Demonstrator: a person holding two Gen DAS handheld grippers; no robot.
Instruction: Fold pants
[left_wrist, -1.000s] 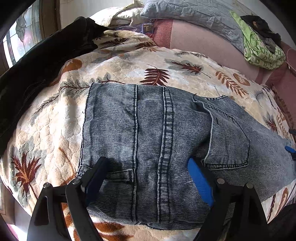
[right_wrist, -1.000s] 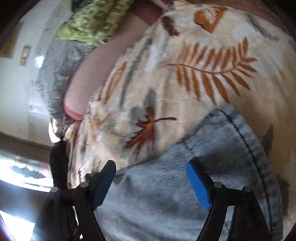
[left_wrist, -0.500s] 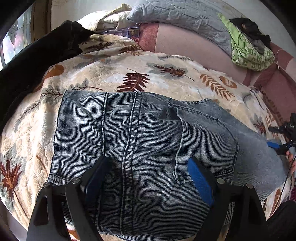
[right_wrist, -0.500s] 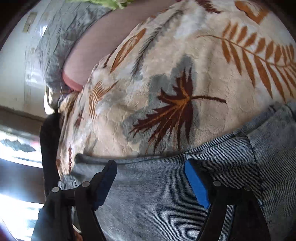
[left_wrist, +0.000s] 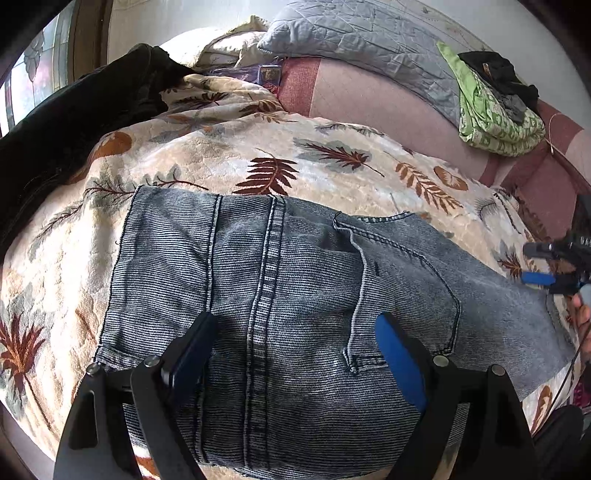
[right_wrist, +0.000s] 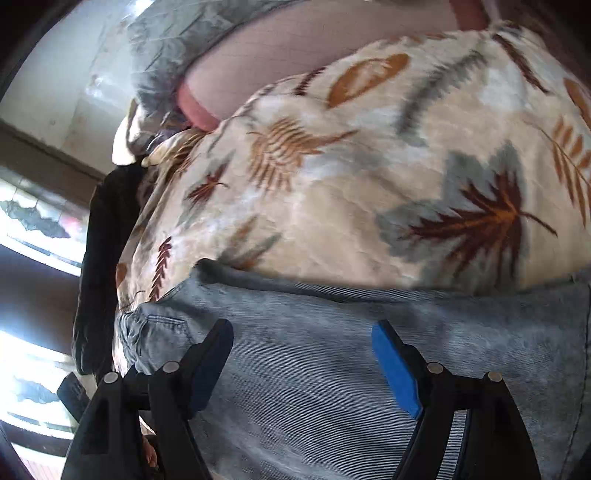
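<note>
Left wrist view: grey jeans lie flat on the leaf-print blanket; left gripper above the jeans, jaws released, holding nothing.
Right wrist view: right gripper over the jeans' edge, jaws released, empty.
</note>
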